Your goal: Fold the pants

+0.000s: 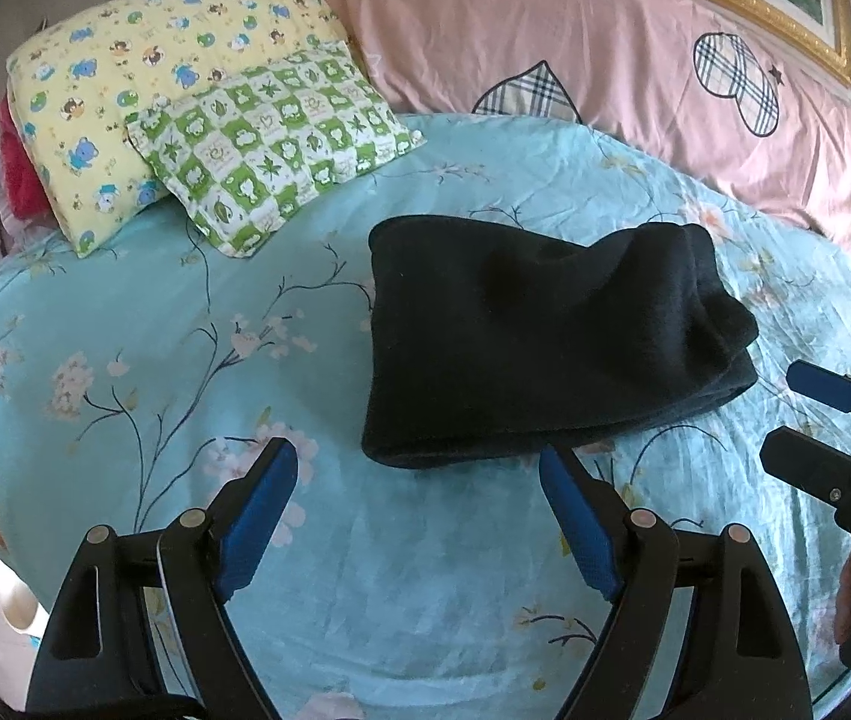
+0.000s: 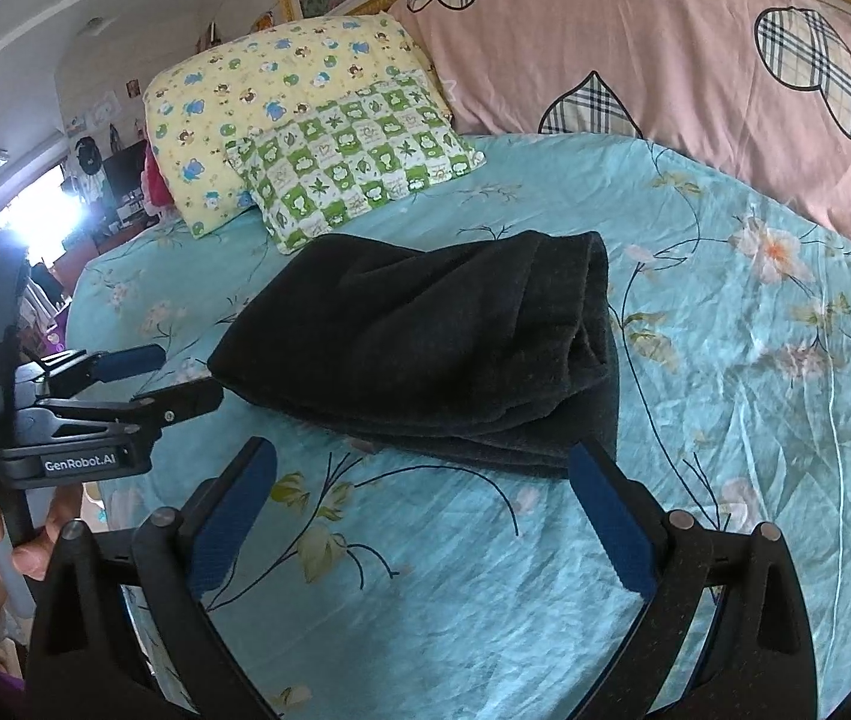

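The black pants (image 1: 539,336) lie folded into a thick bundle on the light blue flowered bedsheet (image 1: 155,360). My left gripper (image 1: 419,462) is open just short of the bundle's near edge, holding nothing. The right gripper (image 1: 785,414) shows at the right edge of the left wrist view, open. In the right wrist view the pants (image 2: 437,336) lie ahead, and my right gripper (image 2: 425,462) is open with its right fingertip close to the bundle's near corner. The left gripper (image 2: 179,375) shows at the left, its fingers apart, one tip near the bundle's left corner.
A yellow cartoon pillow (image 1: 143,96) and a green checked pillow (image 1: 269,150) lie at the bed's far left. A pink quilt (image 1: 635,60) with plaid hearts runs along the back. A hand (image 2: 23,540) holds the left gripper's handle. Room furniture lies beyond the bed's left edge.
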Tool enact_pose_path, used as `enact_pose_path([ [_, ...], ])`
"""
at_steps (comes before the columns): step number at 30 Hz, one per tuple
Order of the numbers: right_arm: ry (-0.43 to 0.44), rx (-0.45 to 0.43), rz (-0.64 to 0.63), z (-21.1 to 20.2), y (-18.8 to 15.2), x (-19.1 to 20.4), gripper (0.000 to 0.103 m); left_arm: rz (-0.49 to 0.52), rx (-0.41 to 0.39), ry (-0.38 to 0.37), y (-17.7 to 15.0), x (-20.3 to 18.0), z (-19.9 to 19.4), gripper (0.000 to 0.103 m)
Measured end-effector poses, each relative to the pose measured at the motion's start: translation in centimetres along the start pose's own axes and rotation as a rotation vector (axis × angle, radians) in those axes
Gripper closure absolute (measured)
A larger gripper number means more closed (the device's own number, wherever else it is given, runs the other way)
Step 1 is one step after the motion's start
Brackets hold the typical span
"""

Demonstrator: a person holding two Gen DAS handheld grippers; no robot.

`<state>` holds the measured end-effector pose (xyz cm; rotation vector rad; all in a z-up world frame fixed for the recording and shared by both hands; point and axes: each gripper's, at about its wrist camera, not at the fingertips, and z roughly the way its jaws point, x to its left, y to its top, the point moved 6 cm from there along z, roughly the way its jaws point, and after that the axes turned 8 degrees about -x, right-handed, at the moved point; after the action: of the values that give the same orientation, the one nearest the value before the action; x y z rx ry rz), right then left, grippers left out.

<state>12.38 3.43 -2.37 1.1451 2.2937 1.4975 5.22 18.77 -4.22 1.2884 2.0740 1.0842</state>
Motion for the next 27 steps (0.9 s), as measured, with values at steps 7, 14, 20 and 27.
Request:
enact_pose_path([
  [7,0.003,0.01,0.014,0.3,-0.1,-0.2,0.005,-0.004,0.009,-0.002,-0.2,0.0,0.3,0.019],
  [14,0.014,0.019,0.022,0.9,-0.3,0.0,0.005,0.004,0.017,-0.007,-0.3,-0.2,0.7,0.019],
  [20,0.013,0.026,0.022,1.2,-0.4,0.1,0.005,0.004,0.025,-0.007,-0.5,-0.4,1.1,0.019],
  [27,0.018,0.029,0.027,1.4,-0.4,0.1,0.005,0.0,0.033,-0.008,-0.5,-0.3,1.5,0.019],
])
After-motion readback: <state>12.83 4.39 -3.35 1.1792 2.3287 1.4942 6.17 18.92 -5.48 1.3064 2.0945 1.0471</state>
